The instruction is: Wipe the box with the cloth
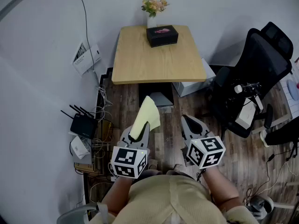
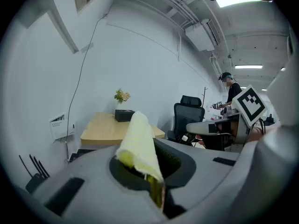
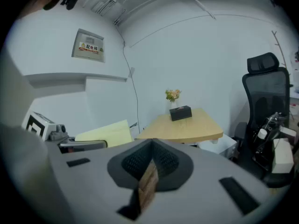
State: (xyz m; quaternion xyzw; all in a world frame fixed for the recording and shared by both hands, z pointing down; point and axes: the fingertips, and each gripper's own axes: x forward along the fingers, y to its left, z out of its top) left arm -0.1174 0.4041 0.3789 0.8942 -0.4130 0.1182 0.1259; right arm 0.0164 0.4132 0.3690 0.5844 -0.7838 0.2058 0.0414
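A black box (image 1: 162, 35) stands at the far edge of a small wooden table (image 1: 156, 62), in front of a vase of flowers (image 1: 154, 6). My left gripper (image 1: 144, 126) is shut on a pale yellow cloth (image 1: 146, 116), which sticks up and forward out of the jaws. It is held low over the floor, well short of the table. In the left gripper view the cloth (image 2: 138, 144) is pinched in the jaws of the left gripper (image 2: 157, 194), with the box (image 2: 124, 115) far beyond. My right gripper (image 1: 187, 121) is shut with nothing in it; the right gripper (image 3: 147, 186) view shows its jaws closed and the box (image 3: 180, 113) far off.
A black office chair (image 1: 254, 76) stands right of the table, with a white case (image 1: 191, 85) under the table's right side. A router (image 1: 83, 125) and tangled cables lie by the left wall. A person (image 2: 231, 90) stands at a far desk.
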